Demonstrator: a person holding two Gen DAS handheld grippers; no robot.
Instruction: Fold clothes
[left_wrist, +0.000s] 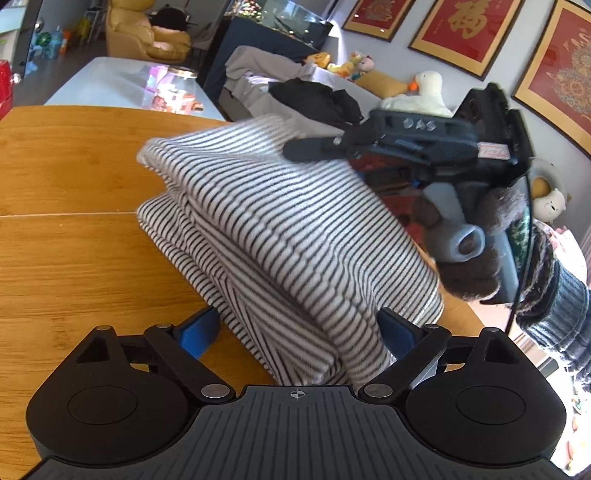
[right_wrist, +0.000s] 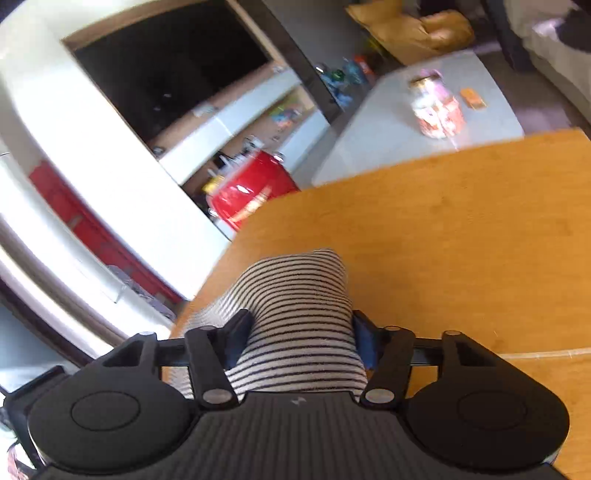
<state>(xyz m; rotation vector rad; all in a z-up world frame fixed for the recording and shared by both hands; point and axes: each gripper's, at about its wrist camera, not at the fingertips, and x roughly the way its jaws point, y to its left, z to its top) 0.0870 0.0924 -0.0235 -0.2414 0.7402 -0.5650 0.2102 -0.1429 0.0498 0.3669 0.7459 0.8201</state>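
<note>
While the right claw (right_wrist: 301, 343) pinches striped cloth (left_wrist: 280, 229), the left claw (left_wrist: 299, 332) spreads over the wooden table (left_wrist: 74, 177).

Both views are bright with daylight. In the left wrist view the wooden table (left_wrist: 74, 177) shows a soft sheen, and the striped cloth (left_wrist: 280, 236) is smeared by motion blur, its stripes running soft near the top edge. The framed pictures (left_wrist: 469, 26) bend with fisheye distortion toward the corners. The right wrist view is blurrier overall: the white cabinet (right_wrist: 110, 177) is washed out by glare, the red box (right_wrist: 251, 188) carries bright highlights, and straight edges curve strongly at the borders.
</note>
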